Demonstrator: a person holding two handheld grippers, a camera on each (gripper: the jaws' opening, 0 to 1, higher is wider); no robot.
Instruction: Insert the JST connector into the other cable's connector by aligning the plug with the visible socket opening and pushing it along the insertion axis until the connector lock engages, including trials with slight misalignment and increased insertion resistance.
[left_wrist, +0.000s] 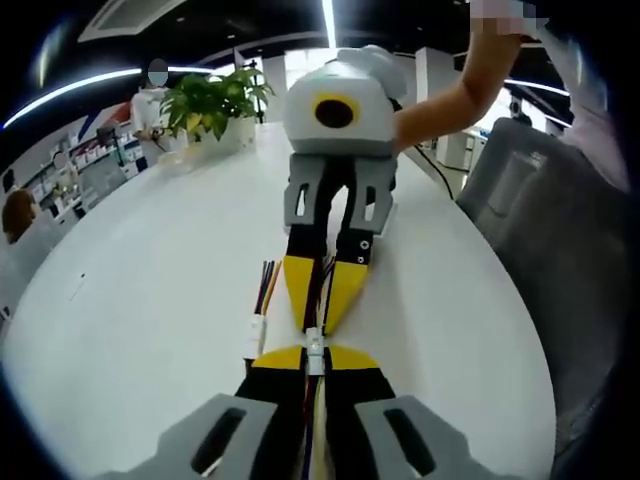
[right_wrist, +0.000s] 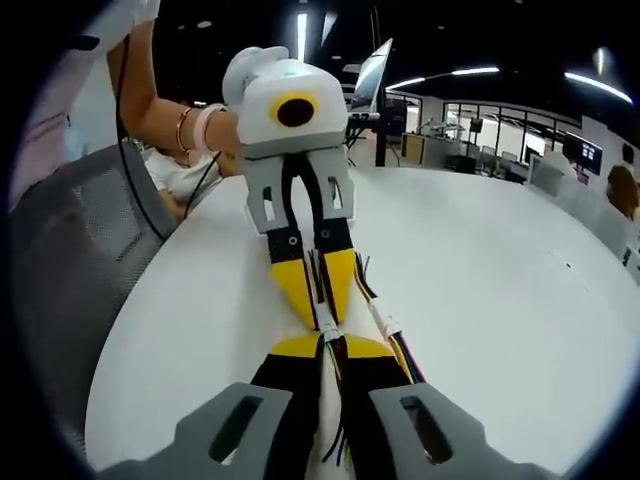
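Connectors (left_wrist: 316, 348) white, mated tip-to-tip; left gripper (left_wrist: 315, 362), right gripper (right_wrist: 331, 342) each clamped on one.

Connector (left_wrist: 316, 350) join, lock perhaps hidden between tongs tips.

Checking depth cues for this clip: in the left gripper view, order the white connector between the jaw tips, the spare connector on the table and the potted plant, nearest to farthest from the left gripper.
1. White connector, at the left gripper tips.
2. Spare connector, just left on the table.
3. Potted plant, far table edge, upper left.
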